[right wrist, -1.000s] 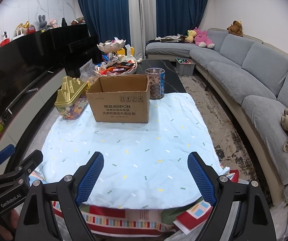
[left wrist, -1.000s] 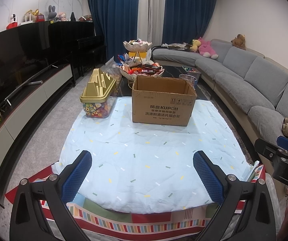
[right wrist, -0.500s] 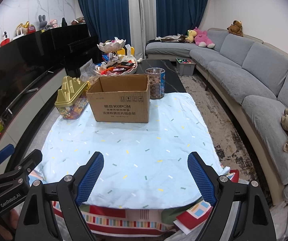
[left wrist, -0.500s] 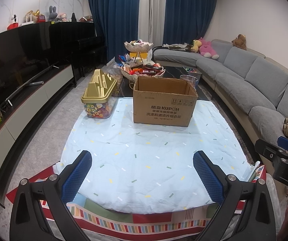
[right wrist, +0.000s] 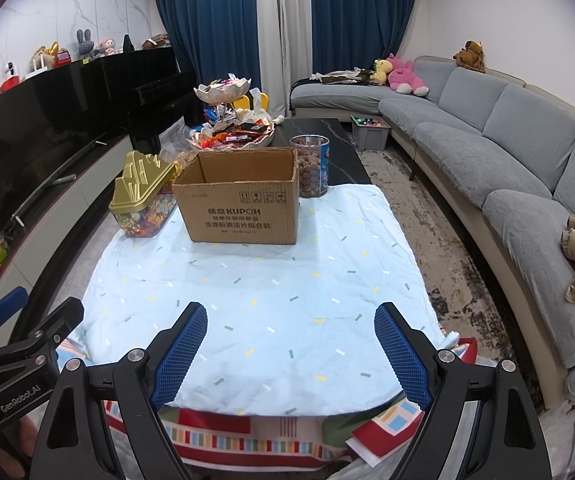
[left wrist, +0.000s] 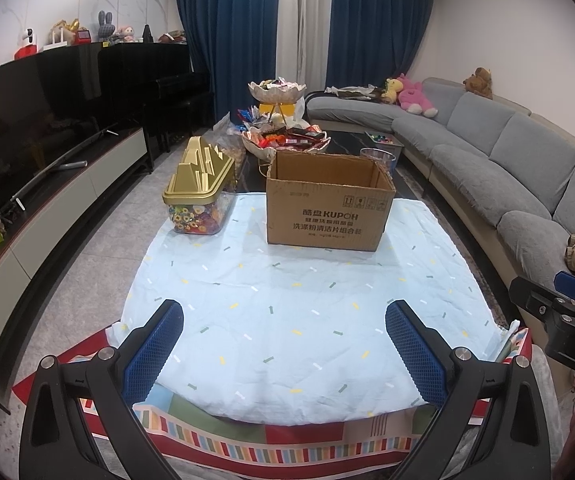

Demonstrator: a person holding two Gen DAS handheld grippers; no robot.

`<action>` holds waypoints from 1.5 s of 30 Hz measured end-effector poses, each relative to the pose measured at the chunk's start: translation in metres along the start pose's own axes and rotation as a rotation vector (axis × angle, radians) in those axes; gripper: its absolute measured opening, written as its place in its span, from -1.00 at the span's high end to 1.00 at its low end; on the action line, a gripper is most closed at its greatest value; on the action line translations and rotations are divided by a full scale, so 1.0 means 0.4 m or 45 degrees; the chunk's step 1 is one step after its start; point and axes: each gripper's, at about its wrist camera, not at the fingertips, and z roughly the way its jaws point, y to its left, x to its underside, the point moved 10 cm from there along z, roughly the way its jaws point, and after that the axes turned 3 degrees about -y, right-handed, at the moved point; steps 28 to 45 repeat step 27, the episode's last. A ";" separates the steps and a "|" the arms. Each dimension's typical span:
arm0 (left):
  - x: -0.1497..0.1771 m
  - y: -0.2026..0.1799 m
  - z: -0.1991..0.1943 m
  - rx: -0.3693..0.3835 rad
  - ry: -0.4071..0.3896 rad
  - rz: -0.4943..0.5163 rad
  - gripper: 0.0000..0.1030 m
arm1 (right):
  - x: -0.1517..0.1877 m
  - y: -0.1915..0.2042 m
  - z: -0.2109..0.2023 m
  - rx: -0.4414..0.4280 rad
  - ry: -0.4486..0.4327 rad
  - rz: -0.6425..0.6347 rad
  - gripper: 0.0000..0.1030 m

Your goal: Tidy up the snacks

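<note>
- Nothing much has moved since the earlier frames: both hand-held grippers hang where they were over the near edge of the tabletop, and the box and containers sit in the same spots.
- Left hand-held gripper (left wrist: 285, 340) is wide open with nothing between its blue pads. Right hand-held gripper (right wrist: 291, 344) is the same, spread wide and empty.
- The cardboard box (left wrist: 329, 204) sits at the far end of the light blue cloth (left wrist: 287, 300), open at the top, long side facing the grippers. It's straight ahead and a bit right in the left view, ahead and a bit left in the right view, so it's roughly between the two hands and well apart from both.
- The gold-lidded candy tub (left wrist: 199, 196) is just left of the box, long axis running near to far. I'd say the left hand is the closer one for it.
- The clear jar of round brown snacks (right wrist: 311, 166) stands upright just beyond the box's right corner, so the right hand looks nearer to that.
- The tiered snack dish (right wrist: 231, 120) is further back behind the box, off the cloth.
- My guess is the next move is a long forward reach, since everything snack-related lies at the far end.
</note>
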 end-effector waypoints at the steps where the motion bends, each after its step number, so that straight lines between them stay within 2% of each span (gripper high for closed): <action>1: 0.000 0.002 0.000 0.001 0.000 -0.001 -1.00 | 0.000 0.000 0.000 0.000 0.001 0.000 -0.68; 45: 0.011 0.005 0.006 0.001 0.008 0.003 -1.00 | -0.001 0.002 -0.002 0.000 0.000 -0.001 -0.68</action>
